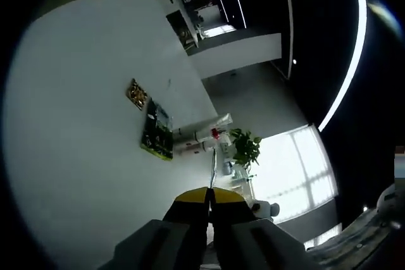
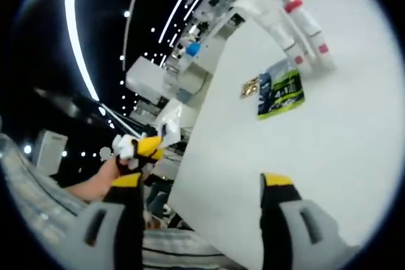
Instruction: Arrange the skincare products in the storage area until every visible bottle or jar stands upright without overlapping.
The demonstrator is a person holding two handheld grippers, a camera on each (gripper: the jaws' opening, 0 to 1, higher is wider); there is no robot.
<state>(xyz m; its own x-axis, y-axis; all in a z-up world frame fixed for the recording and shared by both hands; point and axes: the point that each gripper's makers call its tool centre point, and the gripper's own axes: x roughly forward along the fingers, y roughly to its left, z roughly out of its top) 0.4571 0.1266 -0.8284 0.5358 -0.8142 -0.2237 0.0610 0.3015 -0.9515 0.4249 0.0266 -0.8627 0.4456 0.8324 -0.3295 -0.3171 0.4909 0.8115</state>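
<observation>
A white tabletop [image 1: 76,131] is carrying lying bottles [image 2: 304,30] and a green packet [image 2: 280,96], perhaps a sachet. The left hand-held gripper [image 1: 209,198] is pinching closed; the right hand-held gripper [image 2: 201,181] is gaping wide, with a potted plant [image 1: 245,147] standing beyond.

Looks like a showroom or office: white table [image 2: 329,156], strip ceiling lights [image 1: 347,61], potted plant [image 1: 245,148], large window [image 1: 294,169].

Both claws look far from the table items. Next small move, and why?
Probably bring the right claw, open and empty, toward the white bottles with red caps lying on the white table beyond the green-and-black packet; they still lie flat. The left claw is shut.
</observation>
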